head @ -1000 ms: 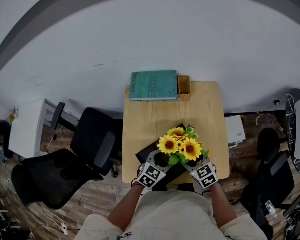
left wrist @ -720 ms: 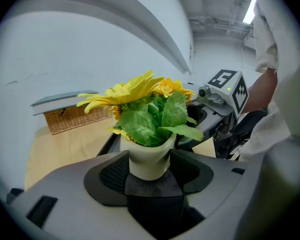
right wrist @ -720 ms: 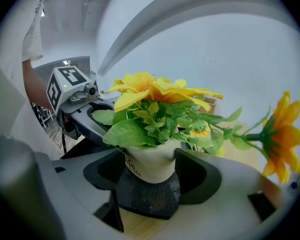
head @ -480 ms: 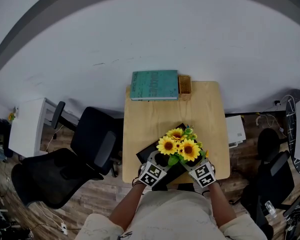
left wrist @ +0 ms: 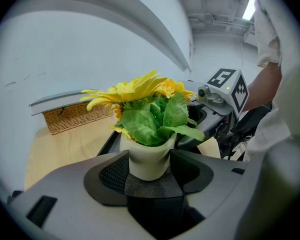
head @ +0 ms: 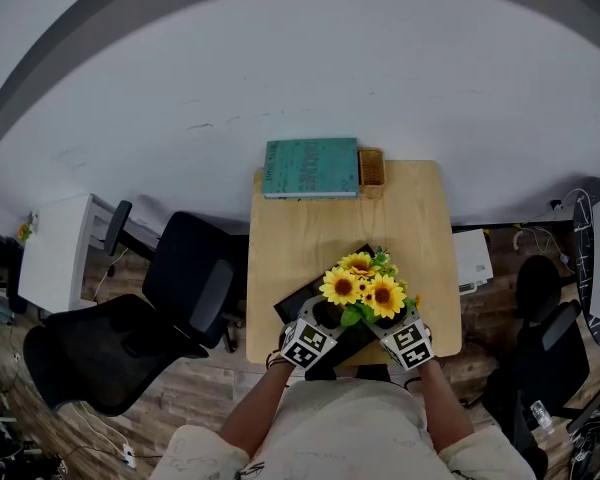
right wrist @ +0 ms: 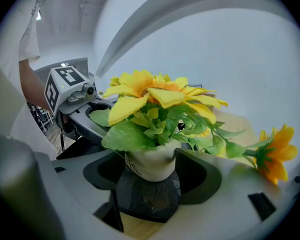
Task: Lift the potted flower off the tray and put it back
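Two potted flowers clamped, one per gripper, over the tray.
Table (head: 300, 233): black tray (head: 296, 306) at front edge. Left gripper (left wrist: 150, 170) pinches left pot (left wrist: 149, 156), right gripper (right wrist: 151, 175) pinches right pot (right wrist: 150, 161). The low wall grip likely spares the blooms (head: 361, 286). Can't tell if lifted.

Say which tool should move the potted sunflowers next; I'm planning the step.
Neither alone: the left tool and right tool both clasp the white round pot of yellow sunflowers.
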Tool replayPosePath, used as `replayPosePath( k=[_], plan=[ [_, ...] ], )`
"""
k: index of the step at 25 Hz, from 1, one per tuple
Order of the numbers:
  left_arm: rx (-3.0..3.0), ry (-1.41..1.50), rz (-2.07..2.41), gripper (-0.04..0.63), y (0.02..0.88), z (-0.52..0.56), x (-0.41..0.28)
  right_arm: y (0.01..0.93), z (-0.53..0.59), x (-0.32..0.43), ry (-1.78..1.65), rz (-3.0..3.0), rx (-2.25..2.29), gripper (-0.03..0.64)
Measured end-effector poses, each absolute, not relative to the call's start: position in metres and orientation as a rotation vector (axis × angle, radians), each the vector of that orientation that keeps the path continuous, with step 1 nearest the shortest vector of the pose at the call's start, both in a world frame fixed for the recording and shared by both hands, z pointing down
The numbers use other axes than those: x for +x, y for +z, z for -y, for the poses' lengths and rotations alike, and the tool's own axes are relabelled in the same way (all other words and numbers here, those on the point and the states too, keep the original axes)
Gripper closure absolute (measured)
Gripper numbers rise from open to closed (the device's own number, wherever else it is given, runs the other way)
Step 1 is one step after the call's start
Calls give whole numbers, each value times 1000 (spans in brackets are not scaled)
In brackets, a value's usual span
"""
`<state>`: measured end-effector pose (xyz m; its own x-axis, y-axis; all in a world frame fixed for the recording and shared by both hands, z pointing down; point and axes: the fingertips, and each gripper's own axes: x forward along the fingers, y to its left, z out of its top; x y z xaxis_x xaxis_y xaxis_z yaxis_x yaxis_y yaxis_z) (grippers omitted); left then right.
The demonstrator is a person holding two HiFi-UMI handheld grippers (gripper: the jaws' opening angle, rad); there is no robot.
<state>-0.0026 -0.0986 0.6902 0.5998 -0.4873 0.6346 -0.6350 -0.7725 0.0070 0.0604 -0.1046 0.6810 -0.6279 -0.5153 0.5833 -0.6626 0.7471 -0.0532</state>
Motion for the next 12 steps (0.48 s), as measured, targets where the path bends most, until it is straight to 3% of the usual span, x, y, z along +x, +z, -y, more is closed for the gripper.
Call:
replayPosePath(
  k=[12],
  plan=[
    [2599,921,926,333,690,98,-3,680,104,59,360,2390,886,288]
  ],
)
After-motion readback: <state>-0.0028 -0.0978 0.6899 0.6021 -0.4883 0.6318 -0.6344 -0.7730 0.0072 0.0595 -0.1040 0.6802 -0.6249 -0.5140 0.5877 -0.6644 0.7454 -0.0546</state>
